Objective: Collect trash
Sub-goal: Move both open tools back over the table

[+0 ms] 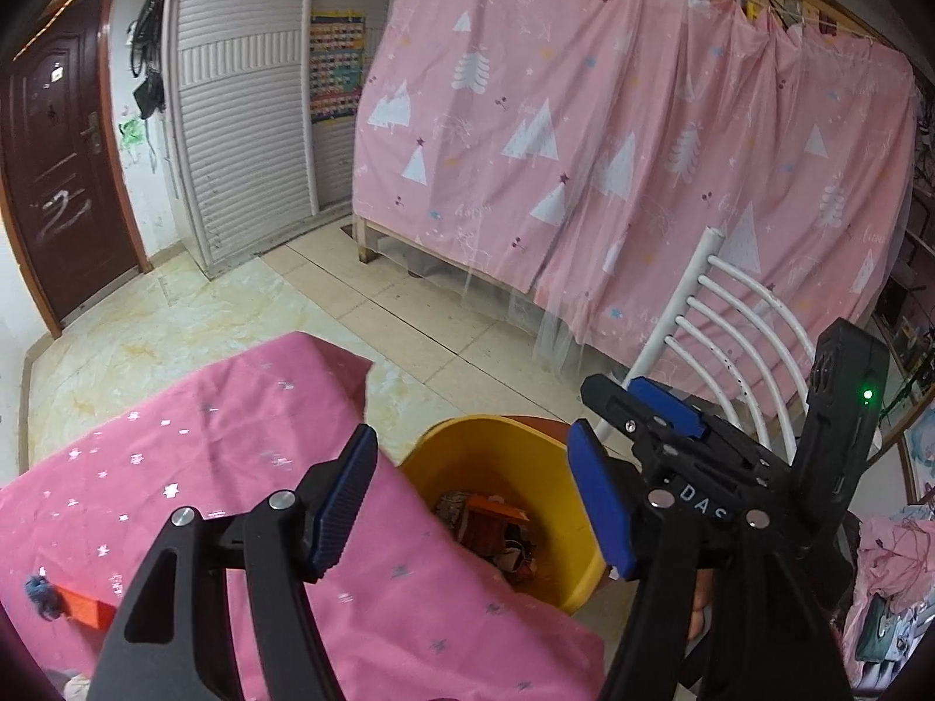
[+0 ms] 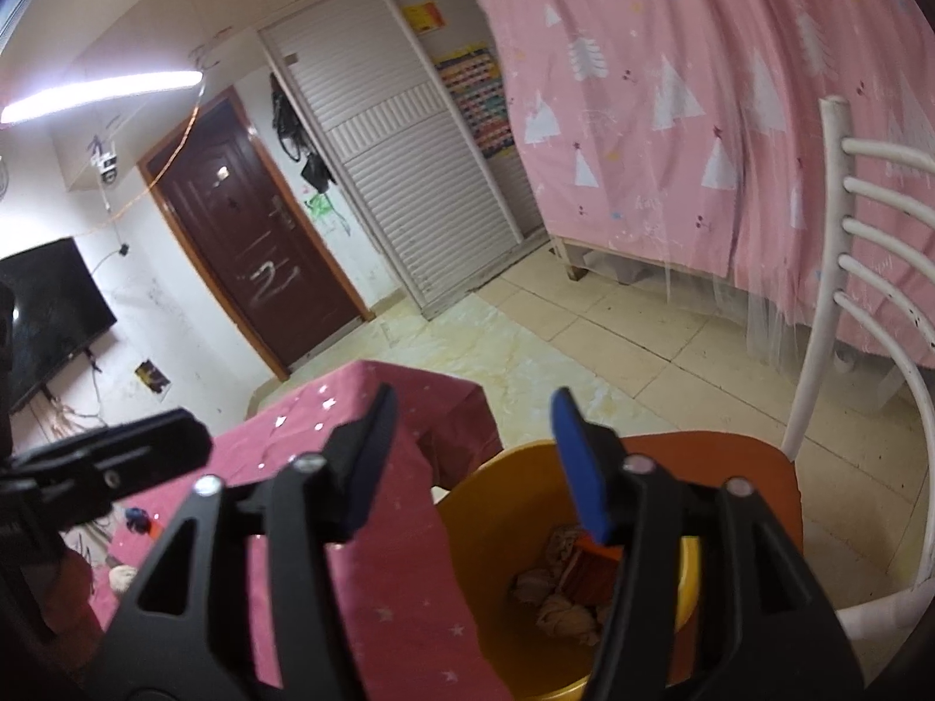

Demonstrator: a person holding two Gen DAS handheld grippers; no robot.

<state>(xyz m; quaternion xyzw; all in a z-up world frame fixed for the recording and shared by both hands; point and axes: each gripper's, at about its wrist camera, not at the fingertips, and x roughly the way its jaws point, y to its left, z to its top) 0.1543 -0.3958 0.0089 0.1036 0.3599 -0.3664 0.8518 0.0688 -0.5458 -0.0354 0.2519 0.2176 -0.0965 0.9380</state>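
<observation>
- Trash [image 1: 494, 531] lies in the yellow bin [image 1: 514, 444], which sits on an orange chair seat [image 2: 713, 461] just right of the worktop [image 1: 175, 438]; you can see crumpled paper [image 2: 561, 601] and an orange wrapper [image 1: 497, 511] at the bottom.
- More trash waits on the worktop's near left: an orange scrap [image 1: 82, 607] touching a blue tuft [image 1: 38, 590].
- Left tongs [image 1: 473, 502] stand spread above the bin's near left rim, nothing between the pads.
- Right tongs [image 2: 473, 461] are spread too, hanging over the bin, empty.
- Expect the scrap to be light, thin and floppy; it will likely lie flat on the pink cloth, so pinch it at a raised edge or corner rather than pressing down on its middle.
- The tuft looks soft and fuzzy, probably yarn or lint; take it across its bulk, and it should squash without slipping.
- Mind the cloth: it is loose and may bunch up into the pads along with a thin piece.
- Nothing here looks fragile or heavy, so a firm squeeze should do no harm.
</observation>
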